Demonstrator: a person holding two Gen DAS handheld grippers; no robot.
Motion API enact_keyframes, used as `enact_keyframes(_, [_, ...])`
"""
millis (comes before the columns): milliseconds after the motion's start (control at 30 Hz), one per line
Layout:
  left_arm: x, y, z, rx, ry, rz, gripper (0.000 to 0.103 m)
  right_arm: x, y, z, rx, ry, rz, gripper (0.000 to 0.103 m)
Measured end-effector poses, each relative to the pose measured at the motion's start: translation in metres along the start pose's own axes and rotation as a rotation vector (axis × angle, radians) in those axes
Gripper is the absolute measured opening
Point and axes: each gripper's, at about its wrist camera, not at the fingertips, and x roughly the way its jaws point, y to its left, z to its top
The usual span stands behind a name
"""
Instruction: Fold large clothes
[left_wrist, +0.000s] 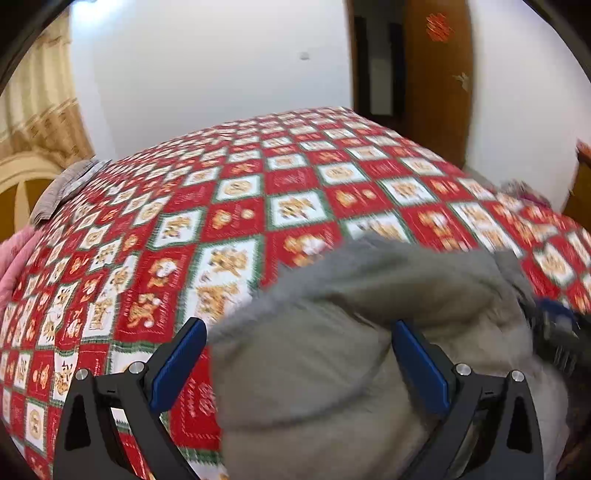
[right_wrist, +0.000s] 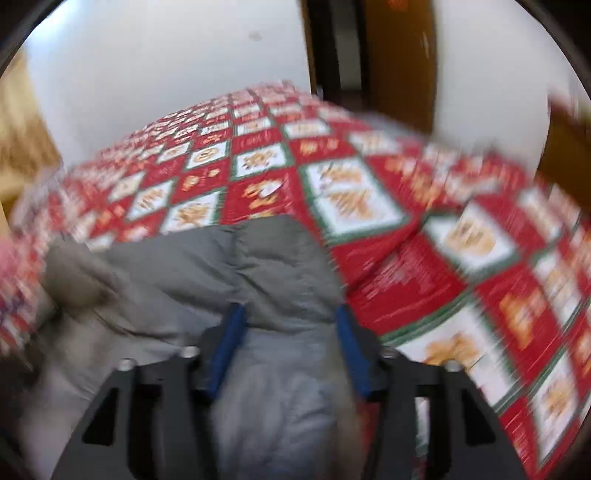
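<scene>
We see grey padded garment (left_wrist: 332, 332) bunched on red-and-white checked cloth (left_wrist: 236, 206) at near edge. Our left claw (left_wrist: 297, 350) spread wide, pads clear of fabric. Our right claw (right_wrist: 291, 332) parted, garment fold between pads; contact unclear through blur.

A plain white wall (left_wrist: 207, 74) is seen behind, a brown wooden door (left_wrist: 436, 74) beside it, cream curtains (left_wrist: 33, 110) hung at left.
</scene>
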Motion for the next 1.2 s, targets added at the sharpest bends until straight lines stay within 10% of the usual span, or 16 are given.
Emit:
enact_keyframes(267, [0.056, 0.02, -0.005, -0.203, 0.107, -0.098, 0.102, 0.019, -0.014, -0.01, 0.024, -0.015, 0.056, 0.073])
enact_keyframes(667, [0.088, 0.024, -0.012, -0.216, 0.181, -0.151, 0.102, 0.024, -0.002, -0.015, 0.007, -0.022, 0.054, 0.076])
enact_keyframes(1000, [-0.027, 0.088, -0.043, -0.311, 0.116, -0.207, 0.102, 0.007, -0.027, 0.002, 0.041, 0.091, 0.225, 0.079])
enact_keyframes(1200, [-0.064, 0.101, -0.084, -0.355, 0.139, -0.307, 0.102, -0.084, -0.047, -0.017, -0.001, -0.047, 0.311, 0.079])
